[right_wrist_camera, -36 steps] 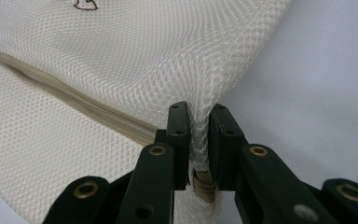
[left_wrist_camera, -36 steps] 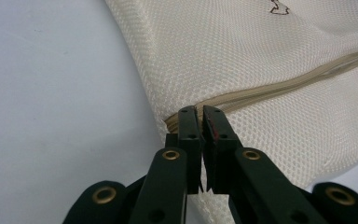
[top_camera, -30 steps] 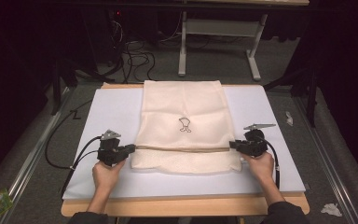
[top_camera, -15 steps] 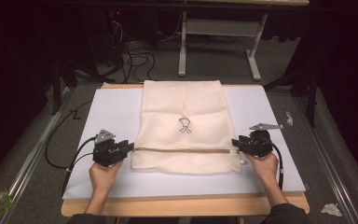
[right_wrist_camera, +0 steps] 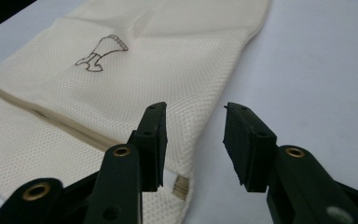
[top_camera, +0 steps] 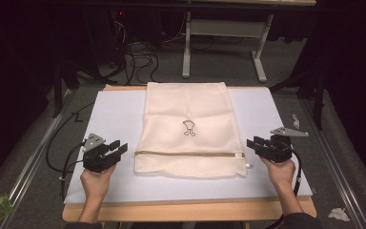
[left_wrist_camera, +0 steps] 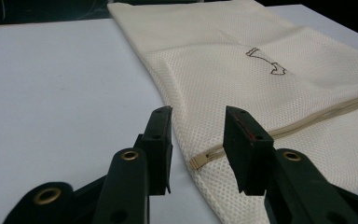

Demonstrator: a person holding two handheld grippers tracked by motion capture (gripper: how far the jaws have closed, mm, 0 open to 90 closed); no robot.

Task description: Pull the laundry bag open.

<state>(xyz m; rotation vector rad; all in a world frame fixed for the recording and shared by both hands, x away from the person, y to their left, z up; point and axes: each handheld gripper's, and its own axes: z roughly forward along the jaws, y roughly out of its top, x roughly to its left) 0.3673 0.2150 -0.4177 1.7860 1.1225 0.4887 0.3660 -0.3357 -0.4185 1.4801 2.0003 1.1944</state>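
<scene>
Lying flat on white table mat (top_camera: 114,109): cream mesh laundry bag (top_camera: 188,114). Hovering beside bag's left and right edges, jaws just opened, gripping nothing: left gripper (top_camera: 118,150), right gripper (top_camera: 253,143).

Overhead light is falling on the white table top (top_camera: 119,114), leaving the room behind it sinking into darkness. The high view is looking soft and grainy. Close up, the near jaws are blurring.

A wooden table (top_camera: 186,212) is carrying a white board (top_camera: 114,119) that is covering nearly all its top. A cream mesh bag (top_camera: 188,129) is lying flat on the board's middle, its zipper (top_camera: 188,153) running left to right near the near end.
</scene>
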